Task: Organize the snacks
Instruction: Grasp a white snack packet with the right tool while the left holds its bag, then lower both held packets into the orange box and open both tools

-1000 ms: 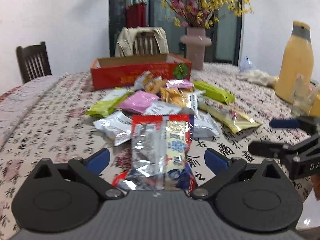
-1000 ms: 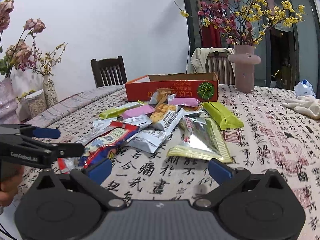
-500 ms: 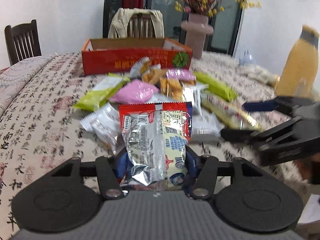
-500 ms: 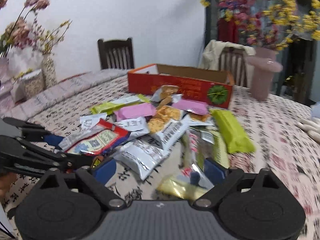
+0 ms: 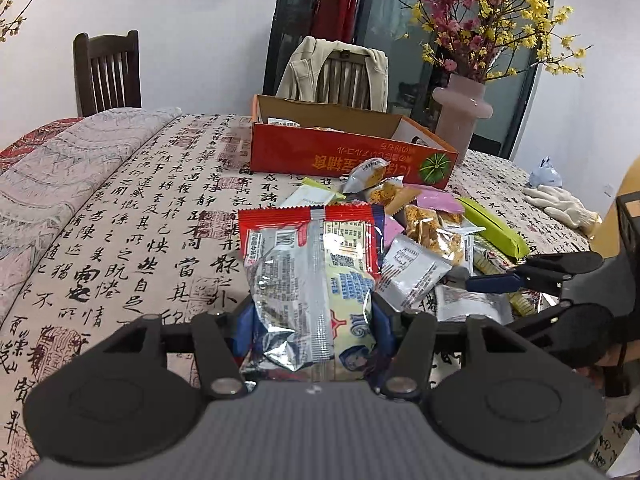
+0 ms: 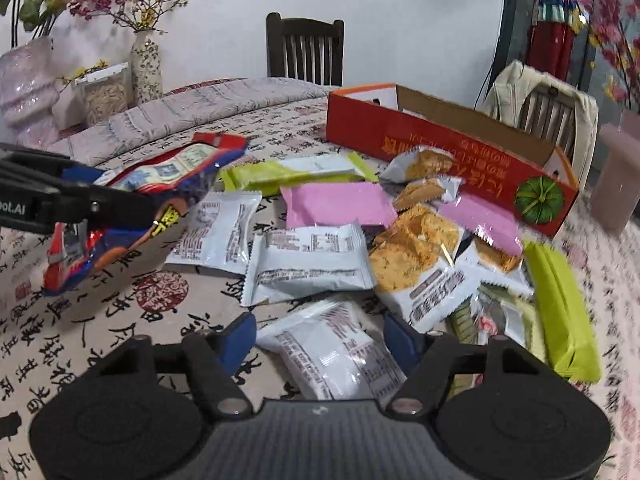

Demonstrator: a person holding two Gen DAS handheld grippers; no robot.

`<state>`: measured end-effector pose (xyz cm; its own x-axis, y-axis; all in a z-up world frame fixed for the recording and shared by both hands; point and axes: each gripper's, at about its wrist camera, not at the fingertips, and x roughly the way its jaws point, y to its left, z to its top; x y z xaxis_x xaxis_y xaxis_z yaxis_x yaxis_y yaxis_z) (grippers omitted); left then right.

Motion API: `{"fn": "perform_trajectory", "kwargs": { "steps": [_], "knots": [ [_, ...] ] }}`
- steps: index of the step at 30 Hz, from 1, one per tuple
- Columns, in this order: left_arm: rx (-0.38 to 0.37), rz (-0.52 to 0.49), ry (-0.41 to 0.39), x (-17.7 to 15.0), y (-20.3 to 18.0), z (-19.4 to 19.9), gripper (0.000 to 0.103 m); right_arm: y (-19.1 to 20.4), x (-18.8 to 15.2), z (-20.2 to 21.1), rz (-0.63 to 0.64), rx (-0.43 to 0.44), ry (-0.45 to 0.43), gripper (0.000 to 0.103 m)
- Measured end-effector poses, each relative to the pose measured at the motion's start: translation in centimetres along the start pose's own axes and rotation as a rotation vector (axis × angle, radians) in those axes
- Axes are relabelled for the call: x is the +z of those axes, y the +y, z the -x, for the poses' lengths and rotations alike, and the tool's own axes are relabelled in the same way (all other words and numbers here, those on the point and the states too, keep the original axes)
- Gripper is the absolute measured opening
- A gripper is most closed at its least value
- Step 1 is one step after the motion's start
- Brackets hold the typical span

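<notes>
Red packet (image 5: 312, 276) hides the left gripper's pad faces; box (image 5: 344, 148) contents barely show above its wall; lower packets (image 6: 496, 312) lie buried under others.

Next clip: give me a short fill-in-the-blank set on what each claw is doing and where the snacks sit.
1. The left claw is shut on a red, blue and silver ____.
2. The right claw is open, with a ____ packet lying between its fingers.
3. The pile of snacks lies in front of a long ____ cardboard box.
4. A beige jacket hangs over a ____.

Missing words: snack bag; white; red; chair
</notes>
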<state>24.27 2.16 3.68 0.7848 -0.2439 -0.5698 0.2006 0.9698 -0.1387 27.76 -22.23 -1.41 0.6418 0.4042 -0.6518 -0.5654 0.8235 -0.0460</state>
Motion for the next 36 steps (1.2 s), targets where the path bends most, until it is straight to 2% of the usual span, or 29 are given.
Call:
{"fn": "perform_trajectory", "kwargs": {
  "steps": [11, 15, 16, 17, 21, 25, 29, 32, 36],
  "knots": [
    [-0.014, -0.044, 0.0, -0.2, -1.9, 0.1, 0.058, -0.6, -3.8, 4.3, -0.129, 0.016, -0.005, 0.065],
    [-0.019, -0.061, -0.009, -0.1, -2.6, 0.3, 0.058, -0.3, -4.3, 4.4, -0.123, -0.023, -0.018, 0.065],
    [-0.019, -0.062, -0.013, 0.0, -2.6, 0.3, 0.058, -0.3, -4.2, 4.4, -0.124, -0.035, -0.018, 0.057],
    [-0.017, -0.063, -0.017, 0.0, -2.6, 0.4, 0.058, -0.2, -4.0, 4.4, -0.121, -0.041, -0.023, 0.041],
    [-0.004, -0.074, -0.032, 1.0, -2.1, 0.6, 0.058, -0.3, -3.5, 4.2, -0.12, -0.027, -0.023, 0.04],
    [-0.001, -0.103, -0.093, 3.8, -1.2, 0.7, 0.058, -1.1, -2.4, 5.1, -0.125, -0.013, -0.069, 0.04],
    [-0.037, -0.083, -0.123, 9.3, 0.2, -1.1, 0.058, -3.2, 0.2, 6.6, -0.127, 0.003, -0.156, 0.04],
    [-0.033, -0.084, -0.15, 13.8, 0.9, -3.8, 0.058, -5.7, 3.4, 6.3, -0.11, -0.045, -0.194, 0.04],
    [0.008, -0.097, -0.136, 19.3, 0.6, -9.5, 0.058, -10.2, 8.4, 4.0, -0.127, -0.098, -0.23, 0.04]
  ]
}}
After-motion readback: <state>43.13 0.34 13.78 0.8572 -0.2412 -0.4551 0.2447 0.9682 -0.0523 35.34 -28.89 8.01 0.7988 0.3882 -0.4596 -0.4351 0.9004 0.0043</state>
